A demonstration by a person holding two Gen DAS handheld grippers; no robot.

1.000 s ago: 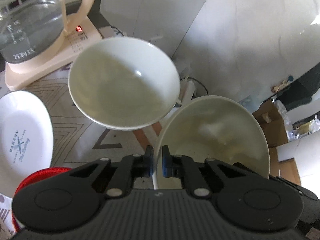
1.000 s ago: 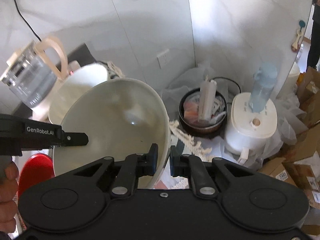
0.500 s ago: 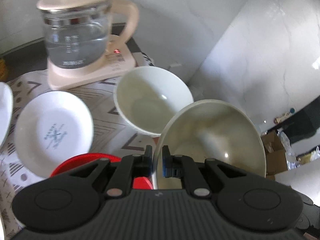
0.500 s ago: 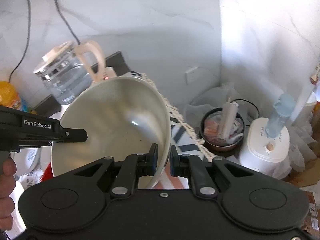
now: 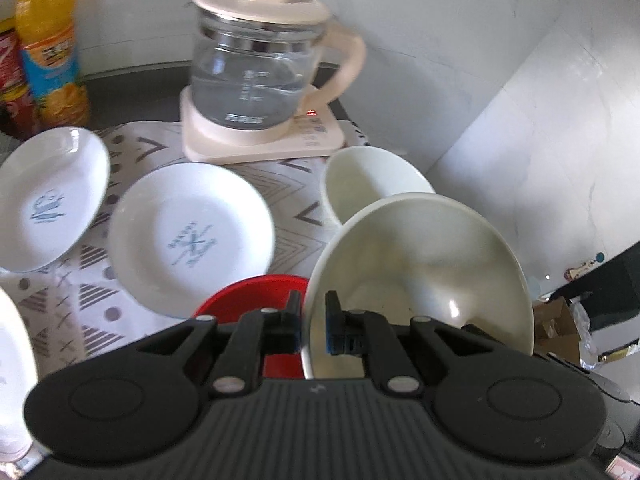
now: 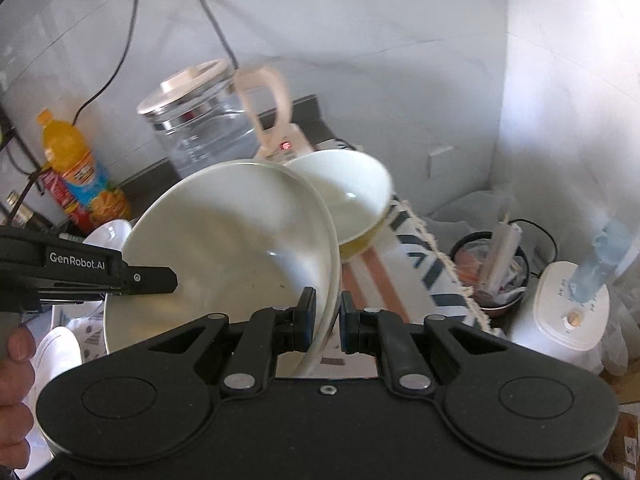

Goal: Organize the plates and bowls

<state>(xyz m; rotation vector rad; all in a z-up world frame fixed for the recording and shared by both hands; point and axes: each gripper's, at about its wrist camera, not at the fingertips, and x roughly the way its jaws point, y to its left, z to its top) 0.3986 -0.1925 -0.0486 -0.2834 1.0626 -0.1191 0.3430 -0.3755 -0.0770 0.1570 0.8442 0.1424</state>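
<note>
Covering the tabletop is a pale patterned cloth [image 5: 296,184] printed with grey chevrons and triangles, and everything else is sitting on or above it. Standing at the back is a glass electric kettle with a cream lid, handle and base [image 5: 256,76], a red light glowing on the base. Hanging tilted above the near right part of the cloth is the large cream-white glazed ceramic bowl [image 5: 424,264], its hollow facing the cameras, smooth and glossy with a bright glint and a few faint dark specks inside. Both tools are gripping it: the left gripper [image 5: 313,326] is clamping its near rim between blue pads, and the right gripper [image 6: 327,320] is clamping the rim on the opposite side. Lying flat on the cloth are two white shallow round plates with a blue printed emblem, one in the middle [image 5: 192,236] and one further left [image 5: 52,200], well apart from the held bowl. Sitting just behind the held bowl is a smaller cream bowl with a yellowish outer wall [image 6: 352,200]. Peeking out beneath the left tool is a red round dish [image 5: 248,300]. Standing far left is an orange drink bottle [image 5: 50,48].
</note>
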